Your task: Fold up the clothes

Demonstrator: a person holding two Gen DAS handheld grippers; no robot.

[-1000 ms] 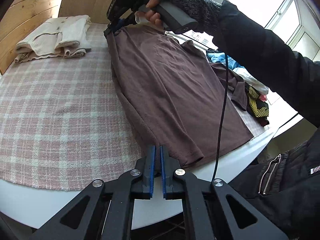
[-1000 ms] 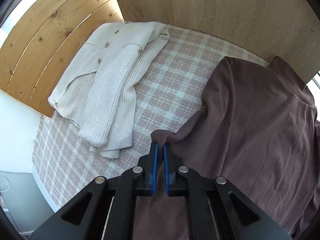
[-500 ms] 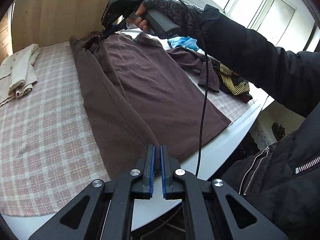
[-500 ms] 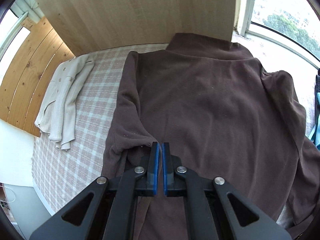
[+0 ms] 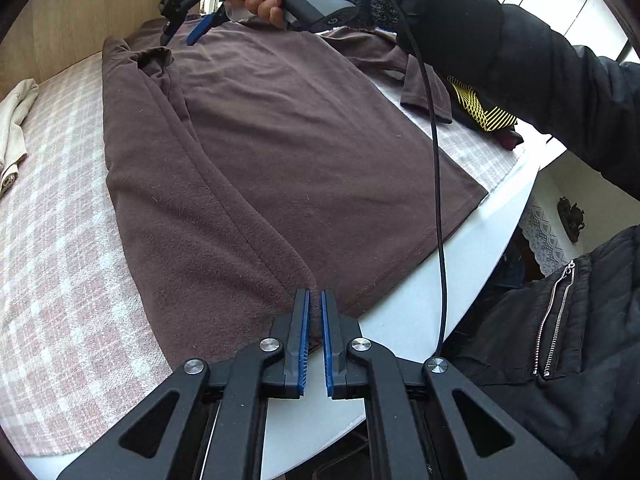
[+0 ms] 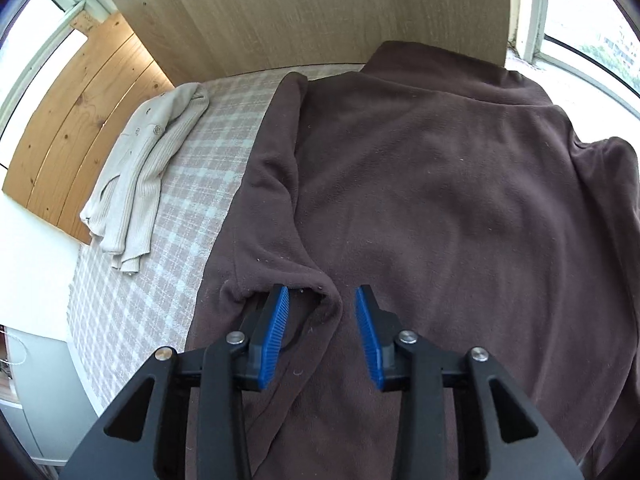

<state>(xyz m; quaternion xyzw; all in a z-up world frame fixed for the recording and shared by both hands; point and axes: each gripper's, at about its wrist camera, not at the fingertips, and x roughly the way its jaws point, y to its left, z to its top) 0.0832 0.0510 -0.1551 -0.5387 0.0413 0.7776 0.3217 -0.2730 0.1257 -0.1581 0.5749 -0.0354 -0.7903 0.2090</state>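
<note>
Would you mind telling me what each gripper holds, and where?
The left gripper pinches the brown top at its folded bottom hem. The right gripper has just been opening and holds nothing.

The cream cardigan point(image 5: 12, 128) is cut off by the left edge of the left wrist view, only a folded corner showing. The brown top point(image 6: 440, 200) runs past the right and bottom edges of the right wrist view, so its hem and far sleeve are unseen there. Beyond it in the left wrist view, the black-and-yellow garment point(image 5: 478, 110) lies partly behind the person's sleeve point(image 5: 520, 48); its kind cannot be told. A small dark object point(image 5: 571, 218) below the counter point(image 5: 420, 312) is too small to identify.
</note>
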